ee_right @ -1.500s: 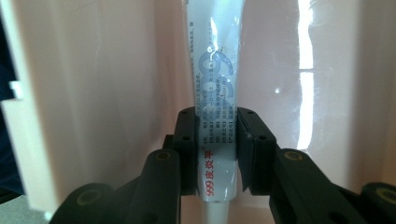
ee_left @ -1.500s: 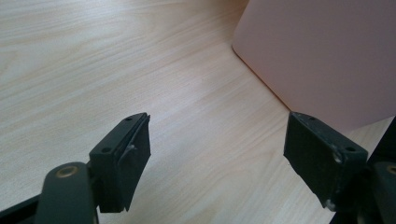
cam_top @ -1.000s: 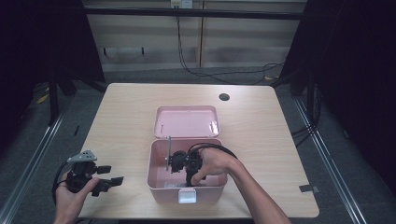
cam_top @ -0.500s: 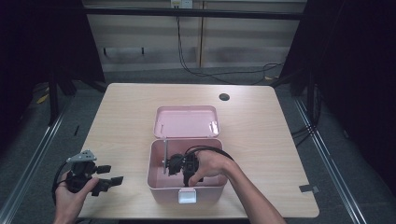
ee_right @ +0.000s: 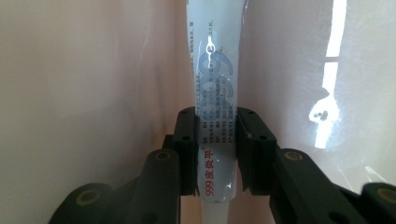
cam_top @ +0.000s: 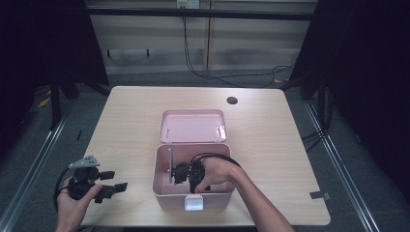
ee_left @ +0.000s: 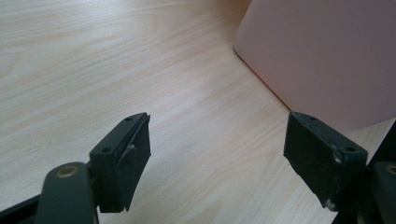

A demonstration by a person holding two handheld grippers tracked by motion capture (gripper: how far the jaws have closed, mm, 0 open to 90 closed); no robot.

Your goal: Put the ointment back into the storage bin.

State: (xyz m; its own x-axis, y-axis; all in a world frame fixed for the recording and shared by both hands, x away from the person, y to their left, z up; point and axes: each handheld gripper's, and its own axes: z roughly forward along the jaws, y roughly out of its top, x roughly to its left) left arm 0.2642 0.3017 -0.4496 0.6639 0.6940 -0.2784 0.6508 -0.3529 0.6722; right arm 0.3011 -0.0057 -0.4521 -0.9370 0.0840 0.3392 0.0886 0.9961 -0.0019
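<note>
High view: a pale wooden table [cam_top: 270, 121] holds a pink box [cam_top: 162, 181] with its lid [cam_top: 193, 125] swung open and lying flat behind it. A person's right hand [cam_top: 220, 171] reaches down into the box, holding the right gripper [cam_top: 180, 175], which points toward the box's left inner wall. A thin upright object stands at that gripper's tip against the wall.

Right gripper view, looking along the jaws: the right gripper [ee_right: 218, 149] is pinched on a white ointment tube [ee_right: 215, 93], one jaw pressed to each flat side. The tube runs straight ahead from between the jaws, printed with blue and red lettering, with pink box walls close on both sides beyond it.

Back in the high view, the person's left hand [cam_top: 77, 198] rests near the table's front left corner, well apart from the box, holding the left gripper [cam_top: 113, 186]. In the left gripper view, the left gripper [ee_left: 219, 149] has its jaws spread wide over bare wood, nothing between them, with the pink box's outer wall [ee_left: 322, 56] ahead and to its right.
</note>
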